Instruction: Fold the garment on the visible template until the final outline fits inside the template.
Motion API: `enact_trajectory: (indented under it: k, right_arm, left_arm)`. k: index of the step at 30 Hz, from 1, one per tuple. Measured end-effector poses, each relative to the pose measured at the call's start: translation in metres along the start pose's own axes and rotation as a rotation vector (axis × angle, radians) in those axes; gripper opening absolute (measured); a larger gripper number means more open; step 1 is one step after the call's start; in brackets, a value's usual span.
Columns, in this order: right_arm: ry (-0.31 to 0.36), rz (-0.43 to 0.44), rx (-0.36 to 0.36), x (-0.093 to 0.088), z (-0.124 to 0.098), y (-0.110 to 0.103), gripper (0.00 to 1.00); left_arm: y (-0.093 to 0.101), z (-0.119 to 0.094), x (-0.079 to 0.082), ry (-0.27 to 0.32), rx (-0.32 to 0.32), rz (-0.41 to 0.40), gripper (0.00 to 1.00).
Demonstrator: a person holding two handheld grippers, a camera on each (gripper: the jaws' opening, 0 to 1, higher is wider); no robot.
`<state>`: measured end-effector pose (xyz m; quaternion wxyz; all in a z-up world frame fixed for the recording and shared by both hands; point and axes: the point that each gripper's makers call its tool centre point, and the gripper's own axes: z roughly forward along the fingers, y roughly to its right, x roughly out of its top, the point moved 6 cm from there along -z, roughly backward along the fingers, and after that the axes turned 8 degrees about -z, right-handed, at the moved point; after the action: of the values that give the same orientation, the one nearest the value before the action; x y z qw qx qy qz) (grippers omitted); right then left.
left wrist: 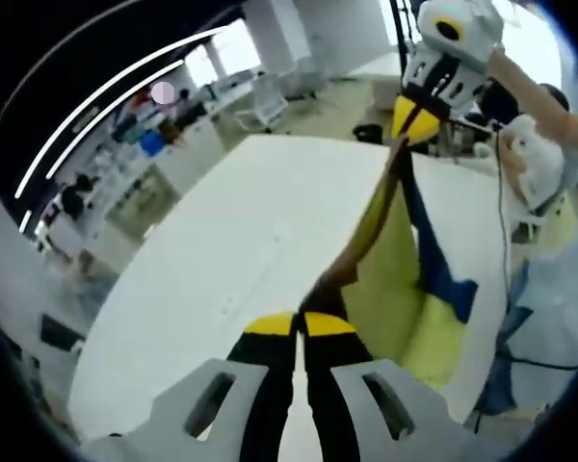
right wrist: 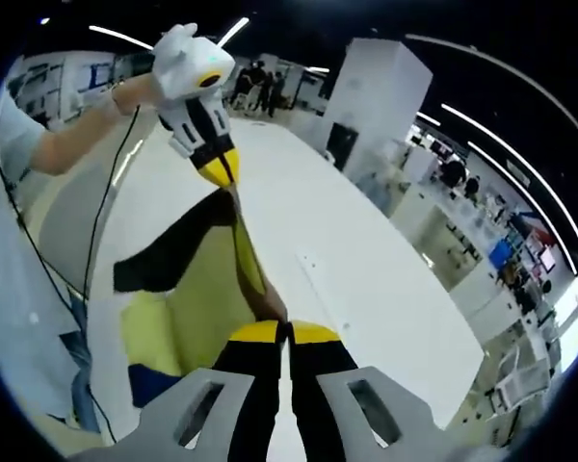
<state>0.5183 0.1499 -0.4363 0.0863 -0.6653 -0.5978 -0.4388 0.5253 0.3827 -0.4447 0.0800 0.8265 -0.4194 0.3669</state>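
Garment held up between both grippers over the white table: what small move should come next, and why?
Probably lower both grippers together to lay the garment on the table. The left gripper and right gripper are each shut on an edge, the yellow and blue cloth hangs off the surface, and I can make out no template outline.

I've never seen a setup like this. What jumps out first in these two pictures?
The yellow garment with dark blue and black patches, held up taut between two pairs of tongs above a big white table. The left tongs pinch one end at the bottom of the left gripper view, while the right tongs clamp the other end near the top. Behind lies a bright open room with desks and people.
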Motion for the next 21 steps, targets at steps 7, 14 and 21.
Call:
enact_trajectory:
  k: [7, 14, 21]
  right_arm:
    - [-0.006, 0.023, -0.009, -0.008, 0.013, 0.009, 0.02]
    - [-0.024, 0.037, -0.006, -0.018, 0.028, 0.017, 0.02]
    - [-0.049, 0.046, -0.008, -0.027, 0.044, 0.019, 0.02]
  left_arm:
    - [-0.008, 0.014, -0.001, 0.001, -0.005, -0.017, 0.0]
    - [-0.015, 0.029, -0.005, -0.004, -0.021, -0.043, 0.0]
    - [-0.023, 0.046, -0.011, -0.015, -0.036, -0.058, 0.0]
